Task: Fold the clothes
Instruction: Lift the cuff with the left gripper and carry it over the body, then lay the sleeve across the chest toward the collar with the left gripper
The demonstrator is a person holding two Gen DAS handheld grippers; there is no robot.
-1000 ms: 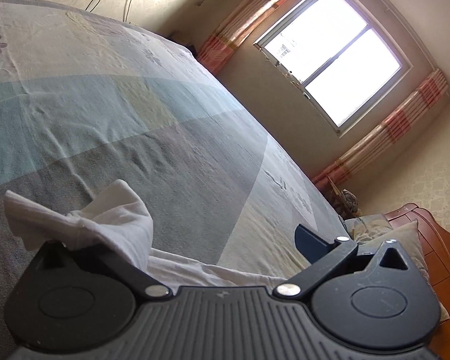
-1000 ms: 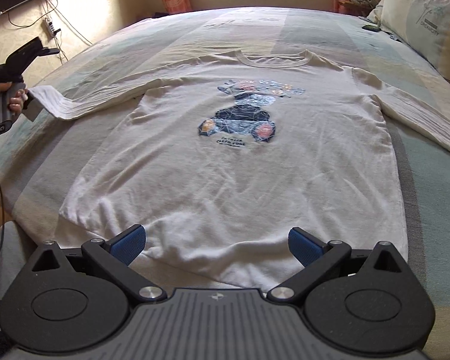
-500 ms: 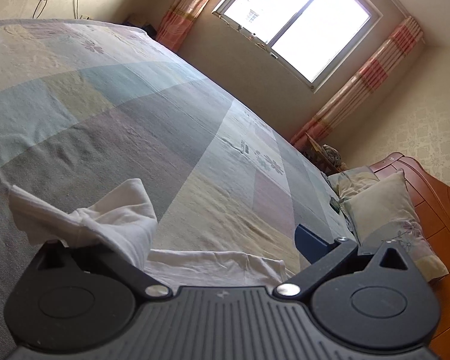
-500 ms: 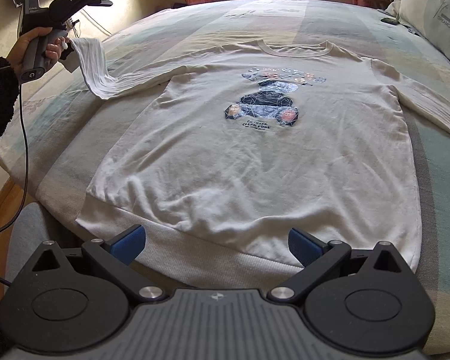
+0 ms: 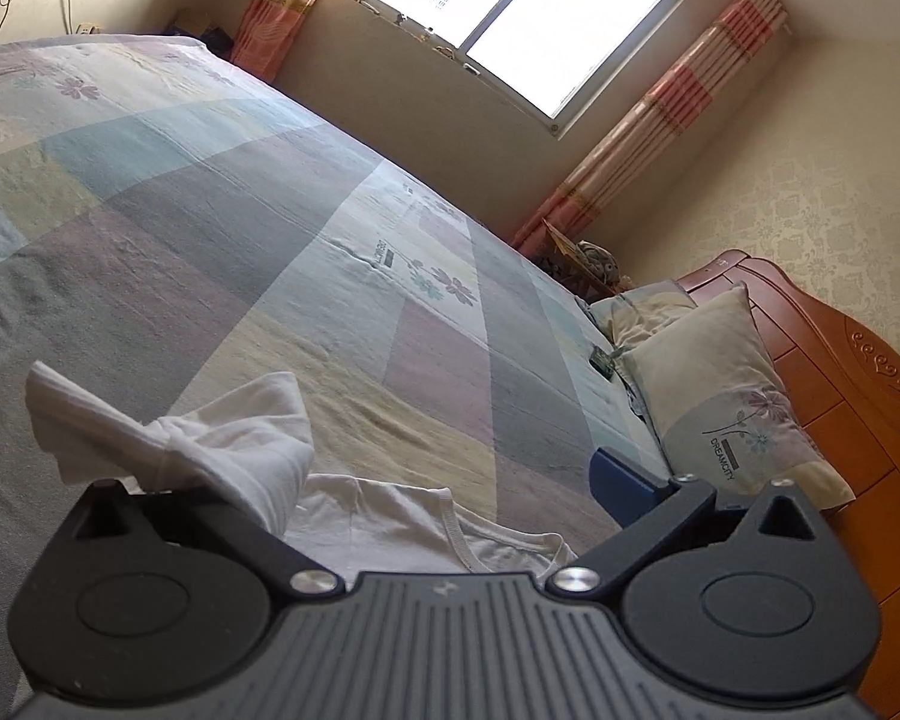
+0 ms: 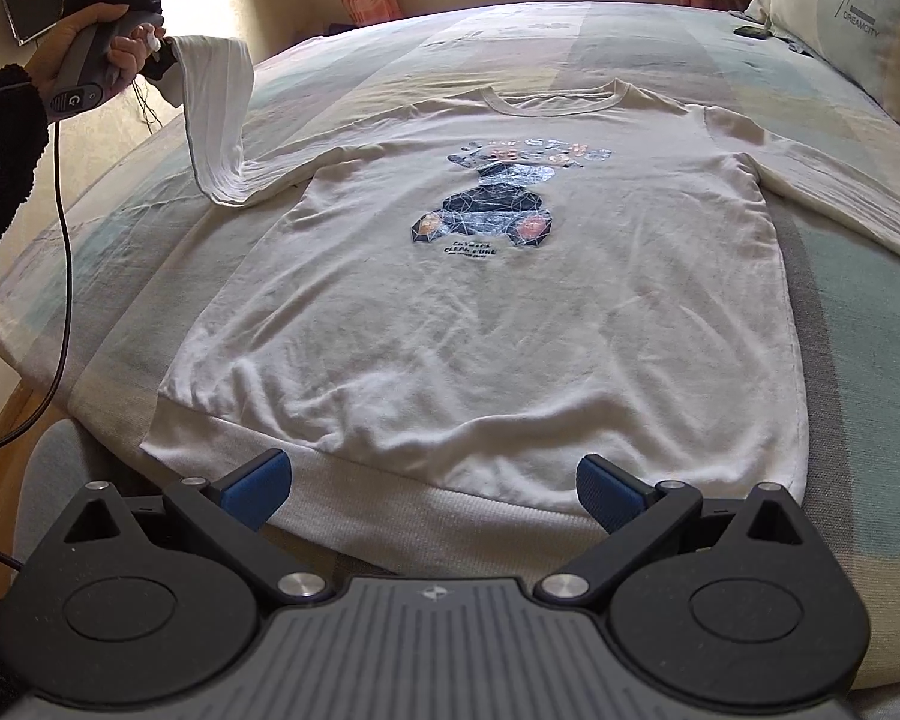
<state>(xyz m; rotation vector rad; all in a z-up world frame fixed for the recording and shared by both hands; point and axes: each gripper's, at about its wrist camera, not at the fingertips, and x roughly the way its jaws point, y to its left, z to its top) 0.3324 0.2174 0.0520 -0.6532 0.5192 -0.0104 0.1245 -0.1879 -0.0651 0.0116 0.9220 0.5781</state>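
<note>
Left claw (image 6: 162, 57) clamped on white long-sleeved cotton shirt's (image 6: 510, 312) sleeve cuff (image 5: 168, 438); right claw (image 6: 429, 489) wide open, empty. Carry across the chest, lay flat.

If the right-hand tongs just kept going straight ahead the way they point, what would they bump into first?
Most likely the ribbed hem of the white sweatshirt on the bed. The open right tongs point low over it, though depth is hard to judge.

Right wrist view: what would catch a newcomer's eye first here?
A white long-sleeved shirt lies flat, front up, across the patchwork bedspread, a dark bear print on its chest. At upper left, the left tool holds one sleeve's cuff lifted off the bed. The right tool is open above the hem.
</note>
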